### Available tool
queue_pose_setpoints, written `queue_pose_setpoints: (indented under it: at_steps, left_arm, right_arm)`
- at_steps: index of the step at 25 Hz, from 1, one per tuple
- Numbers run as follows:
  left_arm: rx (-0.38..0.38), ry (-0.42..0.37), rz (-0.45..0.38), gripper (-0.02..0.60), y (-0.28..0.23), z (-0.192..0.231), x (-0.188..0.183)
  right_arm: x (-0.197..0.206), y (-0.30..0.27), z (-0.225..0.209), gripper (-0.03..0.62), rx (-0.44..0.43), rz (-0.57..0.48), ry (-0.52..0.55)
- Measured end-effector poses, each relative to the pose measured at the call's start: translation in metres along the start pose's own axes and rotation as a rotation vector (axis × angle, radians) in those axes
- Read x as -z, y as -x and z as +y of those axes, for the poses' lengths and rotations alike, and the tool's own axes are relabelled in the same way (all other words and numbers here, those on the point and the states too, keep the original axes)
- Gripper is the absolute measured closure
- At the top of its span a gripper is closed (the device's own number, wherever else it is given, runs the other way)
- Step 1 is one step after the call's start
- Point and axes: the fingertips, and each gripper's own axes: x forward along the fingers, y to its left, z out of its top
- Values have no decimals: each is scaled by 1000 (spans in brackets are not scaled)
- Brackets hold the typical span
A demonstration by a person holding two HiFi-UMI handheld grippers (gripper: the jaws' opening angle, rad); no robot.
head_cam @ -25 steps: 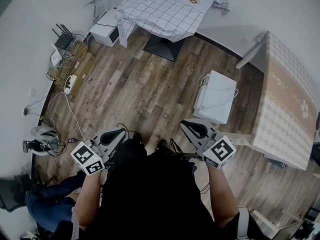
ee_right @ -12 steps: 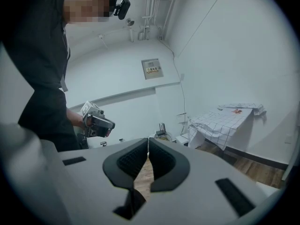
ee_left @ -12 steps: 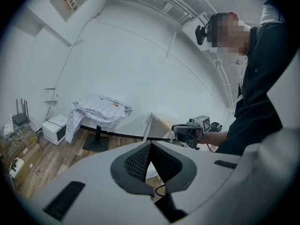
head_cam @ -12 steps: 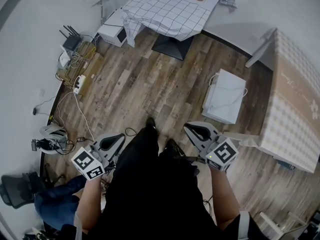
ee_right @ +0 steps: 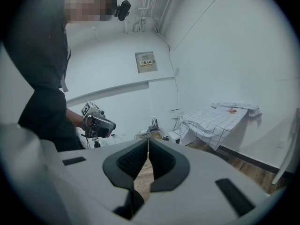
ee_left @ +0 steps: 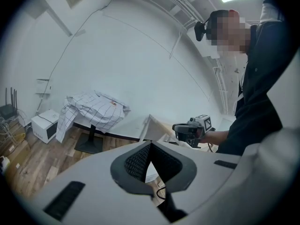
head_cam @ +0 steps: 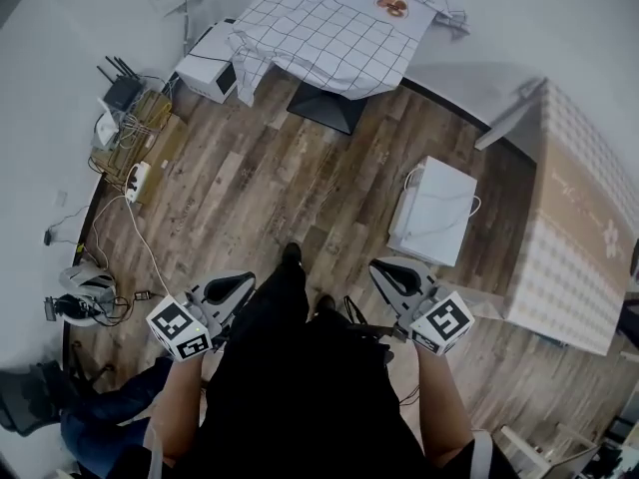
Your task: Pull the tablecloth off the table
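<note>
At twelve o'clock in the head view, across the wooden plank floor (head_cam: 270, 188), the white tablecloth with thin black grid lines (head_cam: 329, 30) still drapes the small pedestal counter (head_cam: 326, 104). One corner hangs low on its nine o'clock side, and a small orange thing (head_cam: 392, 6) lies on top near the far edge. Over the past second a dark shoe (head_cam: 291, 254) has stepped forward while the cloth lies undisturbed. I judge the person is walking up to it, with the pull not yet begun. The left gripper (head_cam: 246, 280) and right gripper (head_cam: 382, 266) ride low at the waist, at seven and five o'clock, each with its jaws pressed together on nothing. Both must open before taking the hem.
</note>
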Motion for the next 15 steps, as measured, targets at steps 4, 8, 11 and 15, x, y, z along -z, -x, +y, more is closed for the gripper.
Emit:
queue_pose_setpoints:
  at_steps: [4,8,11,15]
  left_arm:
    - [14,26,-23,572,-23,55,-29]
    - [20,67,-68,572,-35,115,-62]
    - [32,101,-73,572,-40,152,-75]
    - [64,126,-68,572,-48,189,-85]
  right_arm:
    - [-22,-40,-36,574,9,34,-5]
    - [-46,-91,-63,574,4,80,-4]
    - [-67,-125,-77,574,-5,109,-9]
    - [-94,-151,-90,574,1,126,7]
